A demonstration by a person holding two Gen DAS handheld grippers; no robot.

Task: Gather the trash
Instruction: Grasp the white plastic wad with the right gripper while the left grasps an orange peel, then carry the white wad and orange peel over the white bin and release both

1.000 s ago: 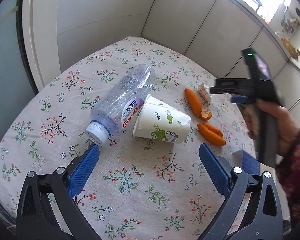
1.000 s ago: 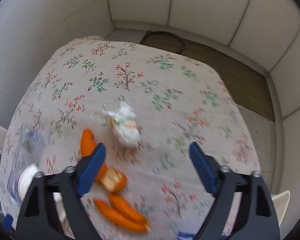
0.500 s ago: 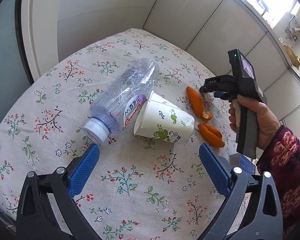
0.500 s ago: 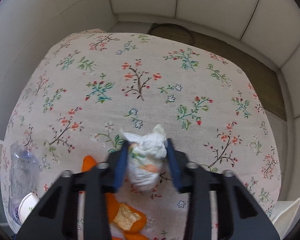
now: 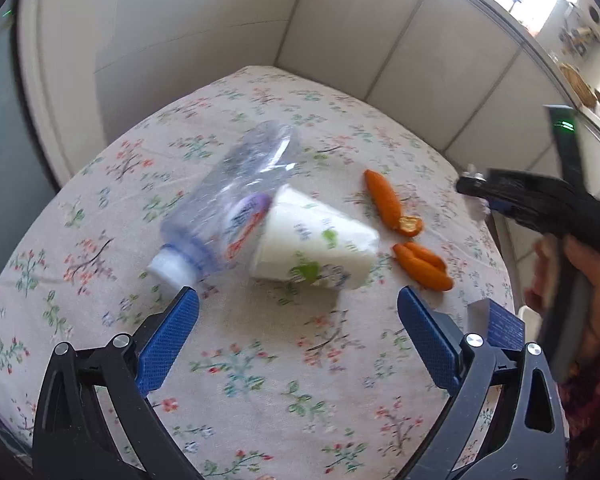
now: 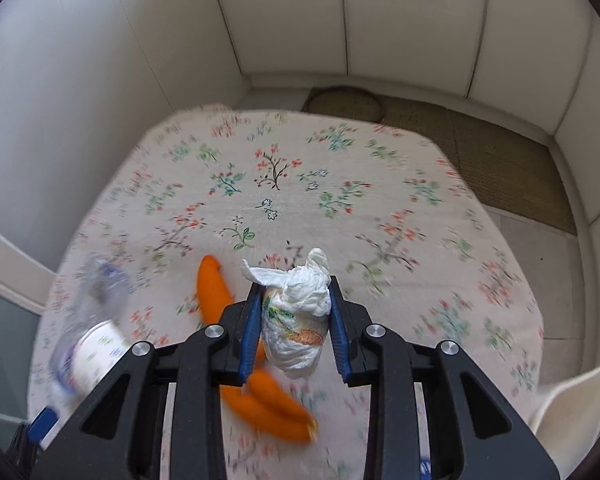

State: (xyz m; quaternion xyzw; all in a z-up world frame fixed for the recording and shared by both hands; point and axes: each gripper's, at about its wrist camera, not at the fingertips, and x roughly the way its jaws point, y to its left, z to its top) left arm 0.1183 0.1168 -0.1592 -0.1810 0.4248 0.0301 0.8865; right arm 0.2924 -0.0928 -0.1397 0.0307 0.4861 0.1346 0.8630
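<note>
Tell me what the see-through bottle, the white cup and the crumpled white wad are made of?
Bottle: likely thin clear plastic, glossy, ribbed.
Cup: looks like matte paper with green printing.
Wad in the right gripper: probably soft tissue or napkin, wrinkled, printed.

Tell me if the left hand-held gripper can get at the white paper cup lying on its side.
Probably yes: the left hand-held gripper is open and empty, with bare floral tablecloth before the white paper cup; the clear plastic bottle touching it may get nudged.
</note>
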